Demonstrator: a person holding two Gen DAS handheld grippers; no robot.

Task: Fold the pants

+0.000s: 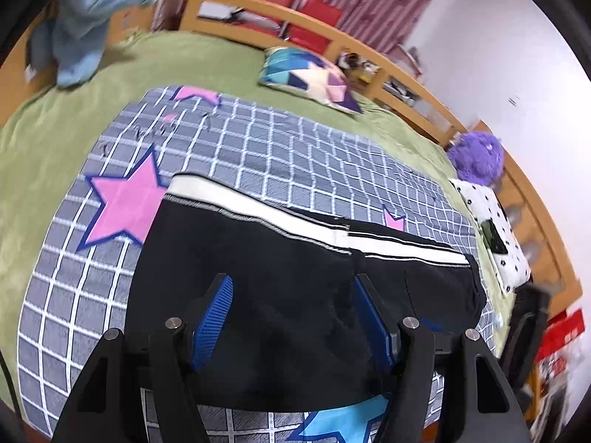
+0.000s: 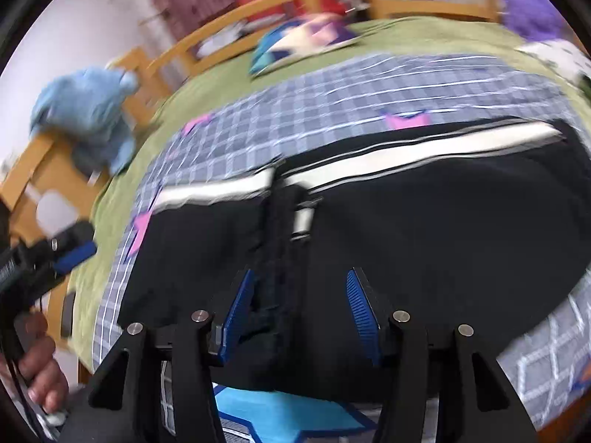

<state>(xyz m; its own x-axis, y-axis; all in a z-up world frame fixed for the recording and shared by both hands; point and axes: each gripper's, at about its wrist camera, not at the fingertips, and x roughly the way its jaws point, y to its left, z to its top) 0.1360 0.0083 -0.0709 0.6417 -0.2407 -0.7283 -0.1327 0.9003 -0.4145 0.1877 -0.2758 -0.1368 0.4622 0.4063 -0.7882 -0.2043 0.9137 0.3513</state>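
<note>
**Between folds: both grippers above the black pants**

The black pants (image 1: 295,277) with a white side stripe (image 1: 258,210) lie doubled on the grey checked star blanket (image 1: 258,147), over the green bedspread (image 1: 55,140). In the left wrist view the left gripper (image 1: 291,313) hangs over the dark cloth, jaws apart, nothing between the blue pads. The right gripper (image 2: 299,313) is likewise parted and empty, above a bunched ridge (image 2: 280,229) running toward 12 o'clock. The left gripper shows at 9 o'clock in the right view, off the cloth. This looks like a pause before another fold. The next move probably calls for pinching the near edge at 6 o'clock, both layers together, and carrying it toward the stripe.
</note>
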